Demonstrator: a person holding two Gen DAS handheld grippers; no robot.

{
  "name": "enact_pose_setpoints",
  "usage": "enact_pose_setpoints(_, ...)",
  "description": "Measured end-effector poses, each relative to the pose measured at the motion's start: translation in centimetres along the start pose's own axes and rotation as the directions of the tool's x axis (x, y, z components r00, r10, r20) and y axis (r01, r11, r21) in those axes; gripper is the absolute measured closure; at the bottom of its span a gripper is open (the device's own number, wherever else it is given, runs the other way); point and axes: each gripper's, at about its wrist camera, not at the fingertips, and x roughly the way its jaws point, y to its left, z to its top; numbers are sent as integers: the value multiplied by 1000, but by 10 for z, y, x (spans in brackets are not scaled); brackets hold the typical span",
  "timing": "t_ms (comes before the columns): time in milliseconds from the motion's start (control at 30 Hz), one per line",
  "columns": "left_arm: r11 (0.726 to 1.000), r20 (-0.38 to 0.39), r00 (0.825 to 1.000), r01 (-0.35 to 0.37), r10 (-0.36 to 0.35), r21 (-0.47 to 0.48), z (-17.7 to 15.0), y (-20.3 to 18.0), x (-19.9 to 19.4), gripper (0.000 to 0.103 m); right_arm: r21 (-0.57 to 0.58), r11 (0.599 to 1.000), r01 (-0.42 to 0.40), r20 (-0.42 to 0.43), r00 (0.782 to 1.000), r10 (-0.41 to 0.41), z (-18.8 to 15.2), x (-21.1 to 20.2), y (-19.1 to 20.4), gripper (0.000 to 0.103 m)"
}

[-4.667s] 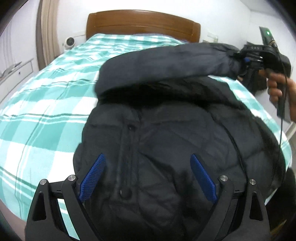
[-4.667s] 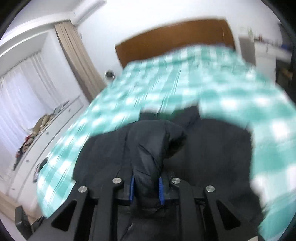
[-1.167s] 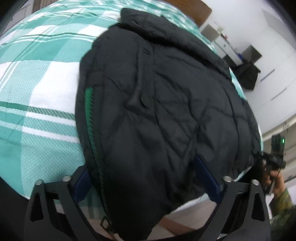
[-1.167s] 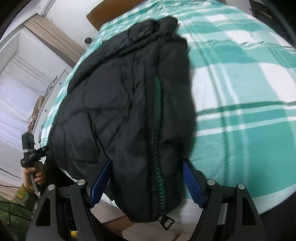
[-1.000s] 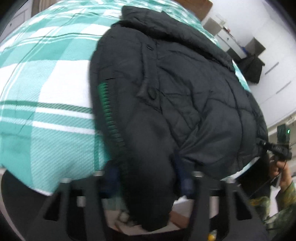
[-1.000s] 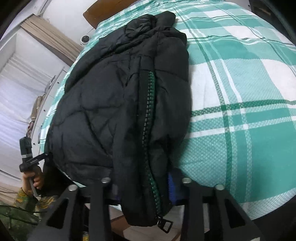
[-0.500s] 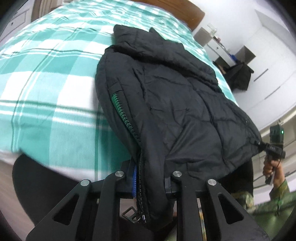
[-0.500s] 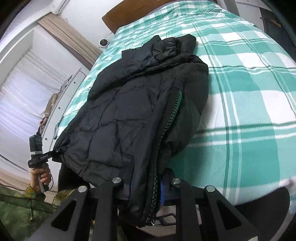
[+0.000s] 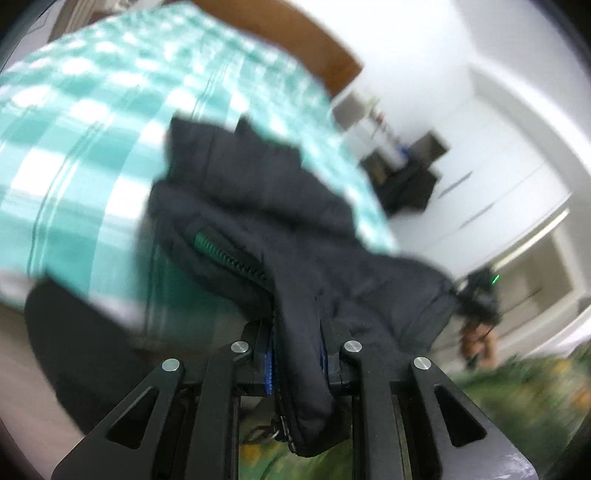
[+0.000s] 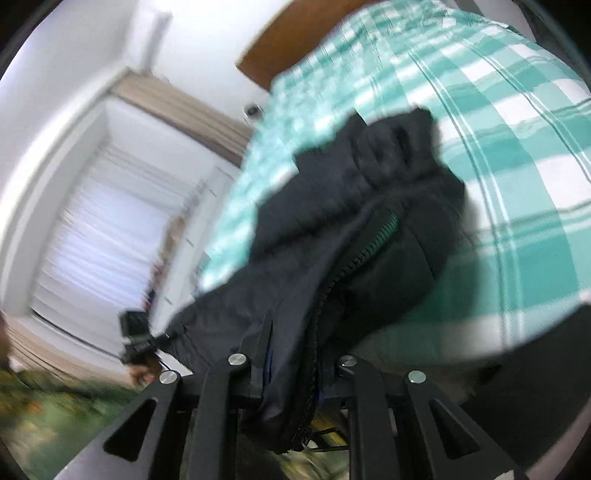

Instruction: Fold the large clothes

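Room: bedroom with white walls, a curtained window (image 10: 96,236) on one side and a wardrobe (image 9: 491,184) on the other; both views are motion-blurred.
Bed (image 9: 74,122): green-and-white check cover, wooden headboard (image 9: 280,33) at the far end; the near edge faces both cameras.
Jacket (image 9: 280,221): black, padded, large. Collar end lies on the bed toward the headboard; hem end is raised off the near edge and hangs between the two grippers. Green zip tape (image 9: 218,251) shows along one side fold.
Left gripper (image 9: 295,362): fingers drawn narrow, clamped on the left hem corner; fabric bulges out below the pads.
Right gripper (image 10: 291,369): fingers drawn narrow, clamped on the right hem corner beside the zip (image 10: 373,240).
Done: both long sides appear turned in, giving a narrow strip; no sleeve hangs free in either view; both hem corners are gripped.
Left: judged, carry the hem toward the collar and lay it down to halve the length, then release and flatten. A further fold may be needed.
Progress: judged about midway.
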Motion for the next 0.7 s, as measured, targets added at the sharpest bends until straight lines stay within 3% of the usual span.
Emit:
enact_pose_setpoints(167,997,115,991,75,-72,-21,75,6,28,86,-34,999,-13,141,990,18,68,24,-5,86)
enact_pose_setpoints(300,996,151,987,57,-47,-62,139,31,74,86,-20,999,32,205,978,-27,129,67,-28,86)
enact_pose_setpoints(433,994,127,987,-92,98,-52,197,54,134,86,91,995,42,219,974,-61,181,118,-67,86)
enact_pose_setpoints(500,988,101,984,-138,144,-68,211,69,158,86,132,989,65,221,971,-94,198,137,-83,86)
enact_pose_setpoints(633,971,24,977,-208,212,-119,217,101,199,82,242,966,89,192,972,-138,210,171,-122,86)
enact_pose_setpoints(700,966,-17,975,-223,223,-134,212,106,208,71,285,953,99,180,971,-154,210,184,-137,85)
